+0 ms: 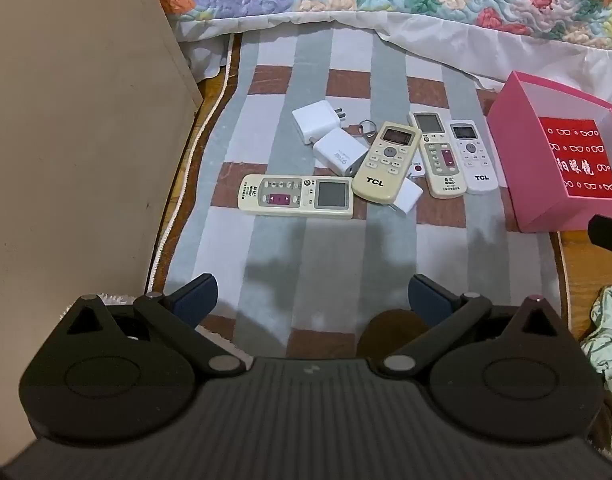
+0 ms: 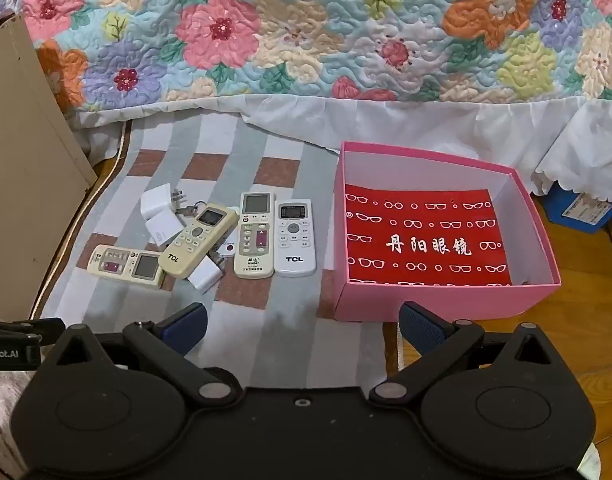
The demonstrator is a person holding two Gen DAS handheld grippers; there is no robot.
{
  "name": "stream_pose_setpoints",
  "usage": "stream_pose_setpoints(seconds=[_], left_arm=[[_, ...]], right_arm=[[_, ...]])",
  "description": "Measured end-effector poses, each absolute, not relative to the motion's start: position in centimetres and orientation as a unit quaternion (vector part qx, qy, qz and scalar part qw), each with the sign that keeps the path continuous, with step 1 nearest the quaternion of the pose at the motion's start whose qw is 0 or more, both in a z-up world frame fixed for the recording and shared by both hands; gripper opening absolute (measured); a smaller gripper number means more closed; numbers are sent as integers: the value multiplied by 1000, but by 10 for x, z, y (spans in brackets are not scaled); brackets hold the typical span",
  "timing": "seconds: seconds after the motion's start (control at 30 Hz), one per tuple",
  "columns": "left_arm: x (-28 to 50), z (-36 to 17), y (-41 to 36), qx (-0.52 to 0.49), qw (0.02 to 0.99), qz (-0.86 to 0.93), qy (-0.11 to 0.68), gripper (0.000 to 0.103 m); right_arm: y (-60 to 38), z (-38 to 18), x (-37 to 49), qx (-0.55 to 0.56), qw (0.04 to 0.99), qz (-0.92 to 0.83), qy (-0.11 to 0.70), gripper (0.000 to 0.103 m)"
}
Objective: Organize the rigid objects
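Item count, striped mat:

- Remote controls: four. One cream remote (image 2: 127,266) lies crosswise at 9 o'clock of the group. One cream TCL remote (image 2: 197,240) lies diagonally at the centre. One tall cream remote (image 2: 255,236) and one white TCL remote (image 2: 295,238) lie side by side at 3 o'clock.
- White chargers: three. Two (image 2: 156,202) (image 2: 165,229) sit at 11 o'clock of the group; one (image 2: 205,274) sits at 6 o'clock, partly under the diagonal remote.
- Key ring (image 1: 366,126): one, at 12 o'clock.
- Small white fob with red button (image 1: 417,169): one, between the centre remotes.
- Pink box (image 2: 438,300): one, at 3 o'clock of the group.
- Red printed sheet (image 2: 426,236) inside the box: one.
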State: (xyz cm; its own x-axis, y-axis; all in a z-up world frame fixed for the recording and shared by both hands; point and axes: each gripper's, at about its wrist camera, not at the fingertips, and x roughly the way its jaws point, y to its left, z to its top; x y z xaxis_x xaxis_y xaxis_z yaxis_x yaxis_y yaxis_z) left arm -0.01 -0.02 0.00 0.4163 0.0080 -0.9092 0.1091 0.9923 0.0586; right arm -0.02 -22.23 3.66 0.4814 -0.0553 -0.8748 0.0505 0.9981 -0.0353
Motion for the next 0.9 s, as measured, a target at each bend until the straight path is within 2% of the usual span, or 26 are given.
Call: stream_pose_setpoints(seconds=[0.9], left_arm=[[-6, -6, 1, 44, 844, -18, 534, 103]], right_arm=[[-226, 32, 0, -12, 855, -39, 518, 103]])
